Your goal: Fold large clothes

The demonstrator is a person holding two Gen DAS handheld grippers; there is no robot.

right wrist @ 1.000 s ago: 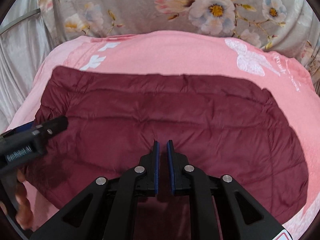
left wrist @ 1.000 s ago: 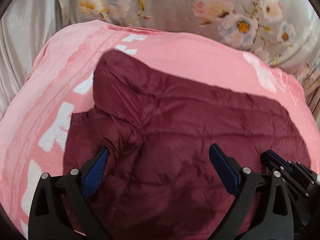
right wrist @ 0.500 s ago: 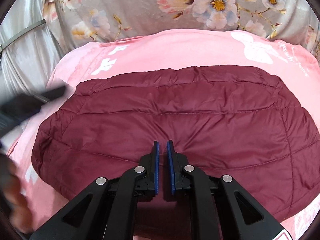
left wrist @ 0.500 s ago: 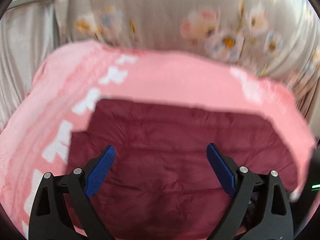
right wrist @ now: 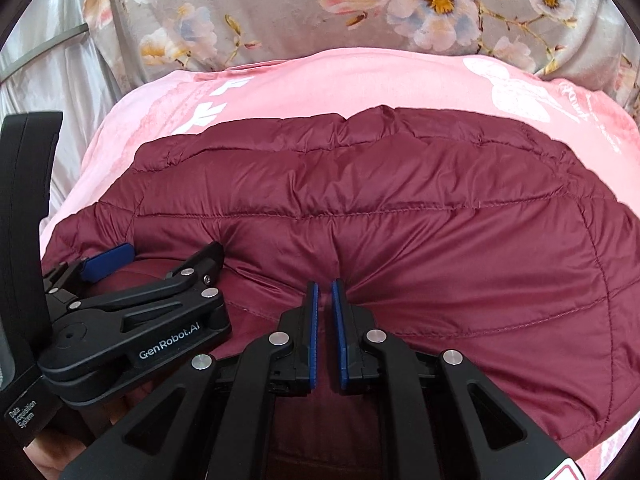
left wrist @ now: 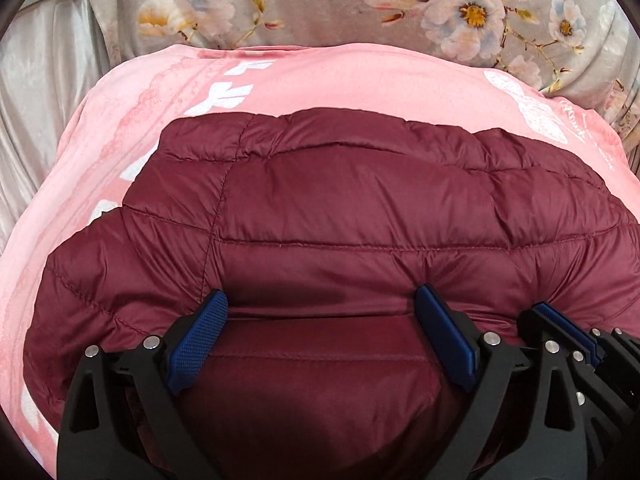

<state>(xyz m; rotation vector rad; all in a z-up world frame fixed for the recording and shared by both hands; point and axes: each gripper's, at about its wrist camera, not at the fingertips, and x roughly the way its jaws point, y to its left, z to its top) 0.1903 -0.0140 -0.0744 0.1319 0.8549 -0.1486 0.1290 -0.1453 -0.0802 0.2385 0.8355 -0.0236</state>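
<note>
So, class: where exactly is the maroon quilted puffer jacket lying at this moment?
In both wrist views the maroon quilted puffer jacket lies spread across the pink printed blanket, in front of the grey floral fabric, with the left gripper and right gripper at its near edge.

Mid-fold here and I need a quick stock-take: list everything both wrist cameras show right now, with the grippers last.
puffer jacket: one, maroon quilted, lying on the pink blanket, near edge under both grippers.
pink blanket: one, pink with white print, spread under the jacket.
floral fabric: one, grey with pink and white flowers, behind the blanket.
satin fabric: one, silvery grey, at the far left.
left gripper: one, black with blue pads, jaws wide open over the jacket's near edge.
right gripper: one, black with blue pads, jaws nearly together with a thin gap; jacket fabric puckers at the tips, but a pinch cannot be confirmed.
</note>
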